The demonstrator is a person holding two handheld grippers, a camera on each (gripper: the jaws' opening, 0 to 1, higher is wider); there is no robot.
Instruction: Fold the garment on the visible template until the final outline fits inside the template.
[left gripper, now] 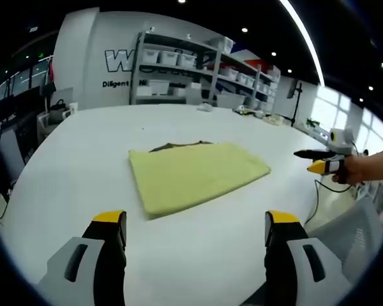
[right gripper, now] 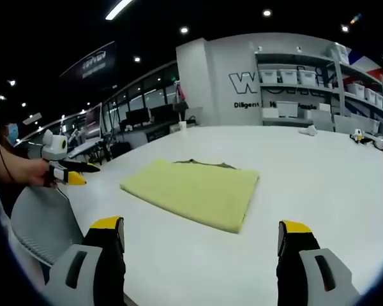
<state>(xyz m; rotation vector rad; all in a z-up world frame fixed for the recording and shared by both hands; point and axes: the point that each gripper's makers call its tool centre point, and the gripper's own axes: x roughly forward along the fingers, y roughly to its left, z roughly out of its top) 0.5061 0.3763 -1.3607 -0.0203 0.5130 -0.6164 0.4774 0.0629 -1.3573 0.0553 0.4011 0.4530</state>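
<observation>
left gripper (left gripper: 196,239): jaws wide apart at the bottom of the left gripper view, nothing between them, off the cloth.
right gripper (right gripper: 202,245): jaws spread at the bottom of the right gripper view, empty; also seen at right edge of the left gripper view, held by a hand (left gripper: 356,169).
garment (left gripper: 196,174): yellow, folded to a compact rectangle, flat on white table (left gripper: 83,159), centre frame in both views.
template: dark sliver (left gripper: 179,146) peeking past the garment's far edge; can't tell what it is.
progress: folding looks done or nearly so; fit inside the outline can't be confirmed.
left to do: check the edges, maybe a small tidy.
</observation>
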